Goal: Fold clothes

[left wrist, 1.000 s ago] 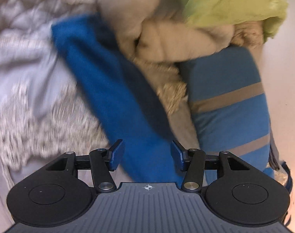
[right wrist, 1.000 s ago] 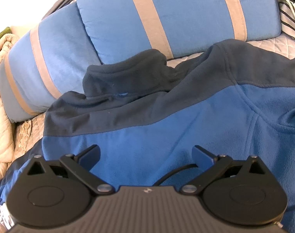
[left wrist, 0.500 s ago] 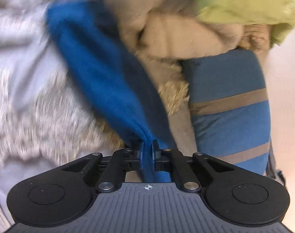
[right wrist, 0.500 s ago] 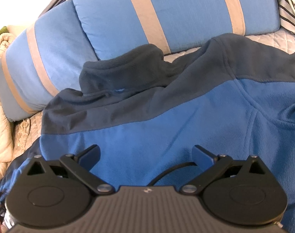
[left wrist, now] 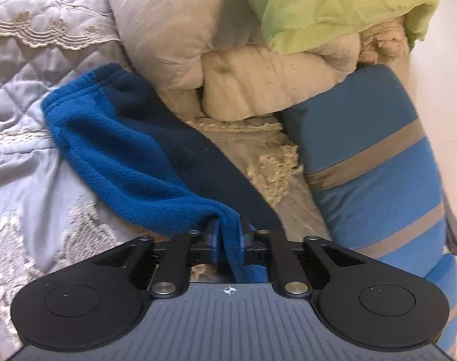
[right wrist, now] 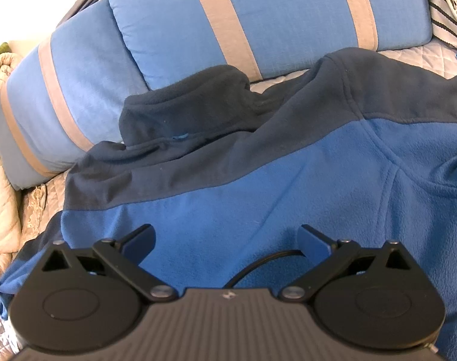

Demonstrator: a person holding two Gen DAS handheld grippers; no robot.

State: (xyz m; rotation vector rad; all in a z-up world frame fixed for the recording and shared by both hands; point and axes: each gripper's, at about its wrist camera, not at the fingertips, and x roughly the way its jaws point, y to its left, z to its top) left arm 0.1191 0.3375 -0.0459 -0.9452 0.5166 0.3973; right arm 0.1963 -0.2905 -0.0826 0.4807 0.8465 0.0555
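Note:
A blue fleece jacket (right wrist: 258, 186) with a navy yoke and collar (right wrist: 183, 111) lies spread on the bed. Its sleeve (left wrist: 123, 138), blue with a navy strip, stretches across the quilted bedspread (left wrist: 24, 84) in the left wrist view. My left gripper (left wrist: 228, 234) has a raised fold of that sleeve between its pads. Its jaws are opening, and the fleece still touches both pads. My right gripper (right wrist: 227, 240) hovers over the jacket's back, jaws wide open, with nothing between its fingers.
Blue pillows with tan stripes (right wrist: 258, 15) lean behind the jacket, and one (left wrist: 378, 150) lies right of the sleeve. A bundled beige quilt (left wrist: 243, 75) and a lime green cloth (left wrist: 333, 6) are piled beyond the sleeve. Striped fabric (right wrist: 448, 24) sits at far right.
My left gripper went from open to shut on a fold of the sleeve, then its jaws widened a little while it lifted and rolled. The right gripper has stayed put.

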